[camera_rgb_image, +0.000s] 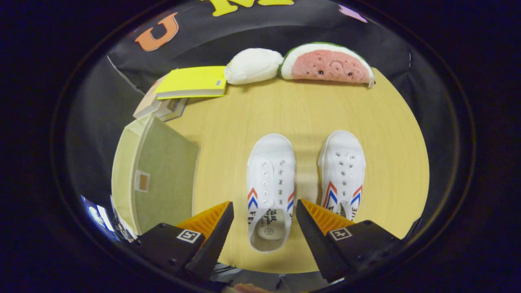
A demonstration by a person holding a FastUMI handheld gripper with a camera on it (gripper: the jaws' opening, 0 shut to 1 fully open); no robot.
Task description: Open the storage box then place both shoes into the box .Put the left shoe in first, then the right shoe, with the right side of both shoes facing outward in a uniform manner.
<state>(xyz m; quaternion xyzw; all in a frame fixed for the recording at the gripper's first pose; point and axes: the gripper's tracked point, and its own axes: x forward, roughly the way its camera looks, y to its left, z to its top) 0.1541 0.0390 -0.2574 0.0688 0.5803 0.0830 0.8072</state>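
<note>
Gripper (264,211): fingers spread astride the left shoe's (270,183) heel on the bench (309,110), storage box (156,175) apparently still shut, so opening comes next.

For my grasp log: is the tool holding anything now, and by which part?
Nothing: the tool is open, and the left shoe lies untouched between its fingers.
</note>
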